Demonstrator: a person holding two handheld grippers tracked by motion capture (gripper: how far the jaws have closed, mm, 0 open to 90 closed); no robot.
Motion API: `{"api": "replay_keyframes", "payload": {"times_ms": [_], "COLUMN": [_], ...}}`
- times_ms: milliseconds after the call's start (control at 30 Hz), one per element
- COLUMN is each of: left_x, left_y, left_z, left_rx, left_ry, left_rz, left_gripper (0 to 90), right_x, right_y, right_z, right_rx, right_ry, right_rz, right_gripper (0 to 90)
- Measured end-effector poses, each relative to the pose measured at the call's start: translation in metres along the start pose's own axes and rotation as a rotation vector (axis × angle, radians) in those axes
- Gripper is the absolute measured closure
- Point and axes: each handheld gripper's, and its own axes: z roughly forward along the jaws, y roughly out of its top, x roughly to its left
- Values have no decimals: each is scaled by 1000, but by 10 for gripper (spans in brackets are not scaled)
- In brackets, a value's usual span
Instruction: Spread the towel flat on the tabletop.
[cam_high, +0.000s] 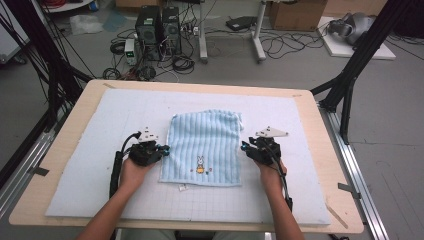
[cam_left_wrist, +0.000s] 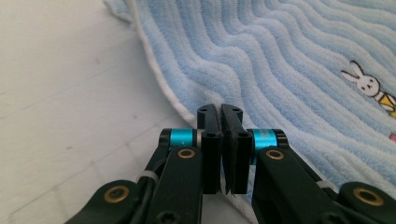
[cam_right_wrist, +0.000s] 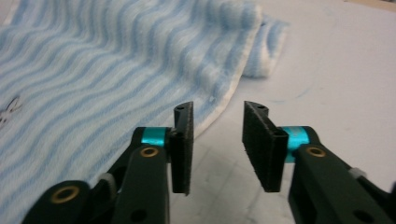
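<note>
A light blue striped towel (cam_high: 205, 145) with a small rabbit picture (cam_high: 200, 164) lies flat in the middle of the white mat. My left gripper (cam_high: 165, 149) sits at the towel's left edge. In the left gripper view its jaws (cam_left_wrist: 220, 108) are pressed together with their tips at the towel's (cam_left_wrist: 280, 70) white hem; no cloth shows between the pads. My right gripper (cam_high: 245, 146) is just off the towel's right edge. In the right gripper view it stands open (cam_right_wrist: 219, 109), with bare mat between the pads and the towel's (cam_right_wrist: 93, 70) hem beside the left pad.
The white gridded mat (cam_high: 100, 125) covers most of the wooden table (cam_high: 70, 125). A folded-over towel corner (cam_right_wrist: 268, 46) bulges at the far right edge. Computer towers (cam_high: 157, 30), cables and black frame legs (cam_high: 350, 75) stand on the floor beyond the table.
</note>
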Motion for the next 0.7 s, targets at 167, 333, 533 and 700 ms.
{"api": "replay_keyframes", "payload": {"times_ms": [167,333,533,700], "left_x": [4,5,8,9], "left_y": [-3,-4,-4,-9], "left_z": [-2,2,3,-7], "left_rx": [-1,2,-30,-48], "left_ry": [-10,-9,-10,-62], "left_rz": [-17,-23,-70,-118], "left_gripper": [861,861,687,455], "right_x": [17,25,23,28], "right_y": [-3,0,1,-3], "right_z": [15,25,26,13], "right_rx": [69,118,114,66], "right_ry": [51,53,-41,-16], "right_rz": [-21,-84,-89,-119], "right_gripper": [632,860,853,700]}}
